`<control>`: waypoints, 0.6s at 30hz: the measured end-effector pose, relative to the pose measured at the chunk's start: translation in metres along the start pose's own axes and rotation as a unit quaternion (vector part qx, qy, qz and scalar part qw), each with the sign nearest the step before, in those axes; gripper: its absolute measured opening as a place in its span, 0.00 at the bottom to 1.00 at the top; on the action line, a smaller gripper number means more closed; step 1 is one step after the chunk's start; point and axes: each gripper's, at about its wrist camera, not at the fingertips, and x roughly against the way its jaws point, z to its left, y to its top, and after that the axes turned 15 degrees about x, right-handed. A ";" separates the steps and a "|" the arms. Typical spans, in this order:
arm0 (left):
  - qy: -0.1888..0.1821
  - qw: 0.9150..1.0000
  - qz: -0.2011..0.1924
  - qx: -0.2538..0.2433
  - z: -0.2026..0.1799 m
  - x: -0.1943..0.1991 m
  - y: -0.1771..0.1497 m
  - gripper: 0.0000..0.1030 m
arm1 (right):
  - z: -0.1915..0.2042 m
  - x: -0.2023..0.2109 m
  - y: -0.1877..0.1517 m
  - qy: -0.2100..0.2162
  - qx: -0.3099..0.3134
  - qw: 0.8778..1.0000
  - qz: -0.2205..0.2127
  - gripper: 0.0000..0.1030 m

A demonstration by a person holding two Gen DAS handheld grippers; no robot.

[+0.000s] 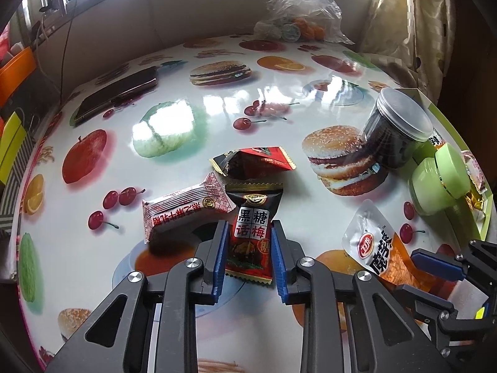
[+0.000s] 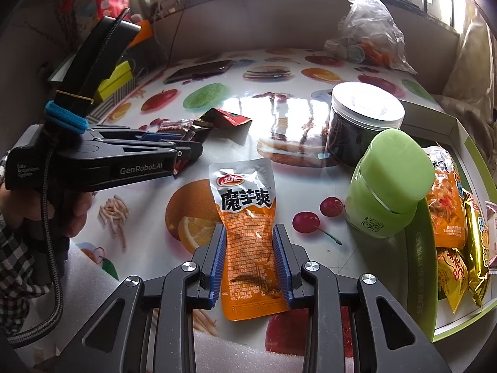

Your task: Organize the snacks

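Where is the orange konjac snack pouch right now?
The orange konjac pouch lies flat on the fruit-print table, between the right gripper fingers in the right wrist view, left of the green jar and right of the left gripper.
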 end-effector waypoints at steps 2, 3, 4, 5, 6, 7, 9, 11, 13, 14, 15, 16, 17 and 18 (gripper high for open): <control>-0.001 1.000 -0.002 0.002 0.000 0.002 -0.001 0.26 | -0.001 0.001 0.000 0.000 0.001 1.000 -0.002 0.28; -0.002 1.000 -0.003 0.004 0.001 0.003 -0.002 0.26 | -0.001 0.002 0.000 -0.001 0.001 1.000 -0.004 0.28; -0.003 1.000 -0.004 0.005 0.001 0.004 -0.002 0.26 | -0.001 0.003 0.000 -0.002 0.001 1.000 -0.005 0.28; -0.004 1.000 -0.006 0.006 0.001 0.006 -0.002 0.26 | -0.001 0.003 0.000 -0.002 0.001 1.000 -0.005 0.28; -0.004 1.000 -0.008 0.008 0.002 0.008 -0.003 0.26 | -0.001 0.004 0.000 -0.003 0.001 1.000 -0.005 0.28; -0.005 1.000 -0.010 0.009 0.002 0.010 -0.003 0.26 | -0.001 0.005 0.000 -0.004 0.002 1.000 -0.006 0.28; -0.006 1.000 -0.015 0.012 0.003 0.015 -0.004 0.26 | 0.001 0.007 0.001 -0.005 0.003 1.000 -0.009 0.28; -0.006 1.000 -0.019 0.016 0.005 0.019 -0.005 0.26 | 0.003 0.008 0.002 -0.006 0.005 1.000 -0.010 0.28; -0.008 0.999 -0.024 0.020 0.006 0.024 -0.007 0.26 | 0.004 0.009 0.002 -0.008 0.005 1.000 -0.013 0.28; -0.009 0.999 -0.025 0.021 0.007 0.027 -0.008 0.26 | 0.004 0.010 0.002 -0.008 0.006 1.000 -0.014 0.28; -0.009 0.999 -0.028 0.023 0.008 0.029 -0.009 0.26 | 0.005 0.011 0.003 -0.009 0.006 1.000 -0.015 0.28; -0.011 0.999 -0.030 0.024 0.008 0.032 -0.010 0.26 | 0.006 0.012 0.003 -0.010 0.008 1.000 -0.017 0.28; -0.011 0.999 -0.031 0.026 0.009 0.034 -0.010 0.26 | 0.007 0.013 0.004 -0.010 0.009 1.000 -0.018 0.28; -0.011 0.999 -0.034 0.029 0.011 0.036 -0.011 0.26 | 0.008 0.015 0.004 -0.010 0.010 1.000 -0.020 0.28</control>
